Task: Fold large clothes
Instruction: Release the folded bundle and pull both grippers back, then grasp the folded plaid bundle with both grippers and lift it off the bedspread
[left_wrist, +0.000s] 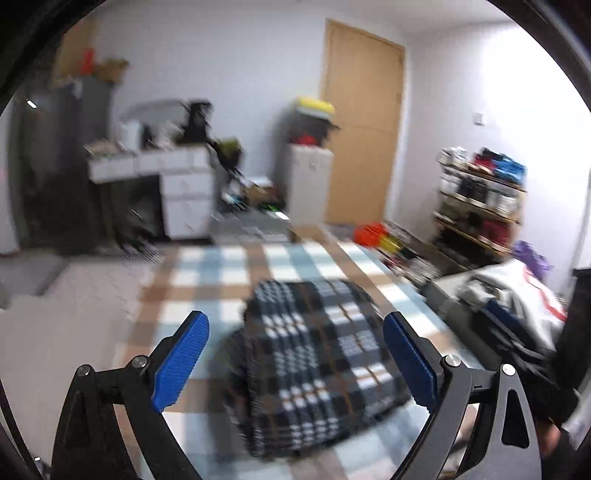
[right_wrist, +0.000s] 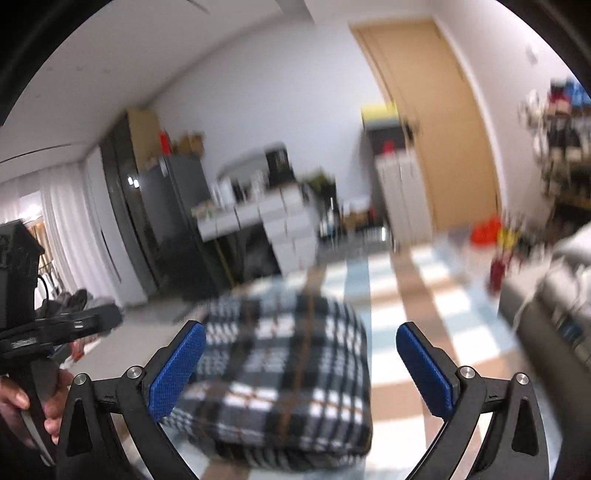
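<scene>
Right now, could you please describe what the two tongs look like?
Both the left tongs and right tongs match: black angular frames with triangular cut-outs and silver rivets, each finger faced with a ribbed blue pad. The right view shows a hand on the left tongs' black handle.

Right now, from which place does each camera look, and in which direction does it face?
Left wrist: sits on the left gripper, facing forward over the plaid garment toward the door; both fingers show.
Right wrist: sits on the right gripper, same direction; its fingers and the person's left hand show.
Shared: folded garment, checked cloth, door, white drawers.
</scene>
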